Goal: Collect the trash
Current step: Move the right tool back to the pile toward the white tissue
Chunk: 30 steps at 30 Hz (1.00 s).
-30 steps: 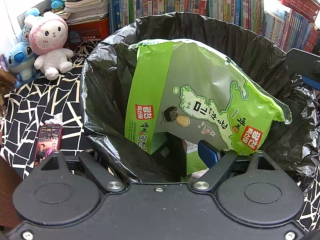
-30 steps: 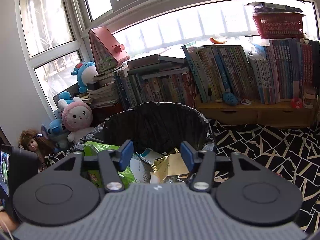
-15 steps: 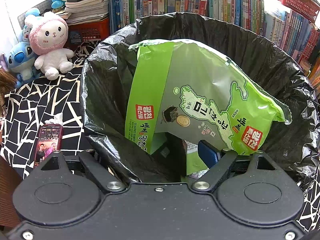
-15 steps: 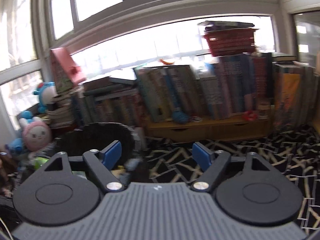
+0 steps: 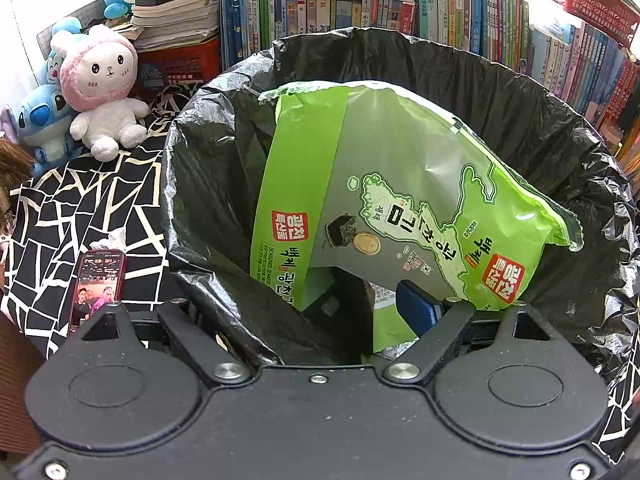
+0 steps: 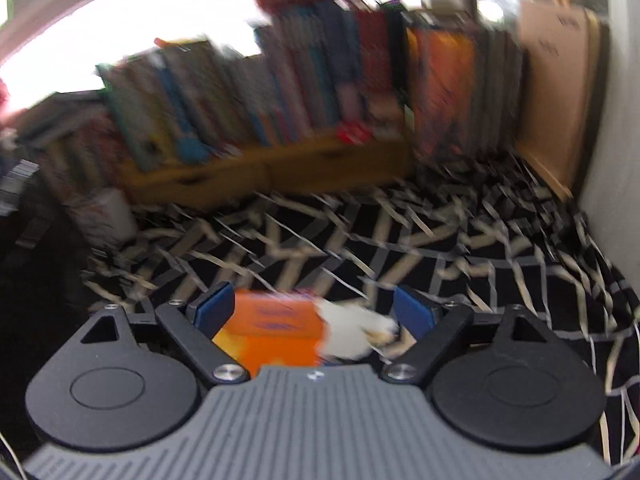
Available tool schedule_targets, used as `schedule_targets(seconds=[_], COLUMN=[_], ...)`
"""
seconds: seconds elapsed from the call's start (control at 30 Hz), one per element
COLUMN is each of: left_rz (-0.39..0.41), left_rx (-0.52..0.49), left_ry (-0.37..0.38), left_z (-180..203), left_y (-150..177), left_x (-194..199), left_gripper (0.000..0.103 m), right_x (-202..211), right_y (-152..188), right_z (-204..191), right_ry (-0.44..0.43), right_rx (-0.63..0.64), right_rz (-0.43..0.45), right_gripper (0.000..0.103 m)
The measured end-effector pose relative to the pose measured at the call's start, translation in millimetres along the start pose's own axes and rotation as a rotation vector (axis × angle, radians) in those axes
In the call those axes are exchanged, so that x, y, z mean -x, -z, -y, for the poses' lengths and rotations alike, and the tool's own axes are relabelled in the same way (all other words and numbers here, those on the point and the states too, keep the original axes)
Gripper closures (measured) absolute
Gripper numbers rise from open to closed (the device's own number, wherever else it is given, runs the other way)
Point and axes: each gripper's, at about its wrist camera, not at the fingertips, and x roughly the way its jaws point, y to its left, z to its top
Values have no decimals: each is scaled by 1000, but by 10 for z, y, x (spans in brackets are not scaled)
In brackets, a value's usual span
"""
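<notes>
**Wrapper in bin, box under right claw**

Left view: left claw (image 5: 316,300) spread at the bin (image 5: 500,80) rim, green wrapper (image 5: 400,184) inside. Blurred right view: right claw (image 6: 314,306) spread over an orange box (image 6: 272,332) on patterned cloth (image 6: 400,240), bookshelf (image 6: 280,168) behind.

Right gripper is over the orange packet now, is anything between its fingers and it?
Nothing visible. The right gripper is open, with the orange packet and white scrap lying in the gap. The view is blurred.

Left view peers closely into bin (image 5: 400,64); right faces bookshelf (image 6: 280,160).
</notes>
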Motion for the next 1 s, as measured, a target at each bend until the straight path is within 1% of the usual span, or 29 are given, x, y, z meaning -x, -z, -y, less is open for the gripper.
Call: schedule_targets(seconds=[0.03, 0.1, 0.17, 0.23, 0.33, 0.43, 0.5, 0.63, 0.73, 0.77, 0.83, 0.9, 0.97, 1.0], left_rz=[2, 1, 0, 0, 1, 1, 0, 1, 4, 4, 3, 3, 6, 7], left_rx=[0, 0, -1, -5, -11, -12, -13, -11, -12, -11, -11, -10, -10, -10], left_ry=[1, 1, -1, -4, -6, -10, -13, -16, -18, -18, -18, -15, -15, -15], left_z=[2, 3, 2, 10, 28, 43, 56, 65, 66, 67, 66, 60, 61, 62], left_y=[3, 5, 8, 5, 1, -11, -25, -32, -35, -35, -36, -36, -33, -33], left_x=[3, 3, 4, 5, 10, 10, 9, 8, 7, 5, 5, 3, 3, 3], left_gripper=[17, 17, 17, 17, 17, 17, 17, 17, 17, 17, 17, 17, 17, 17], right_x=[-82, -238, -376, -516, -720, -965, -1121, -1353, -1510, -1559, -1619, -1574, -1535, -1503], right_y=[25, 57, 70, 48, -24, -119, -157, -200, -229, -235, -203, -194, -186, -176], right_z=[35, 111, 181, 253, 351, 436, 516, 654, 668, 663, 646, 638, 657, 668], right_ry=[31, 60, 65, 49, 14, 4, 6, 41, 76, 87, 101, 113, 96, 85], right_rx=[-5, -27, -66, -112, -223, -356, -472, -660, -696, -691, -698, -705, -715, -721], right_rz=[-20, -60, -95, -128, -211, -339, -415, -495, -540, -552, -569, -558, -547, -541], right_gripper=[14, 14, 14, 14, 17, 17, 17, 17, 18, 21, 43, 55, 68, 70])
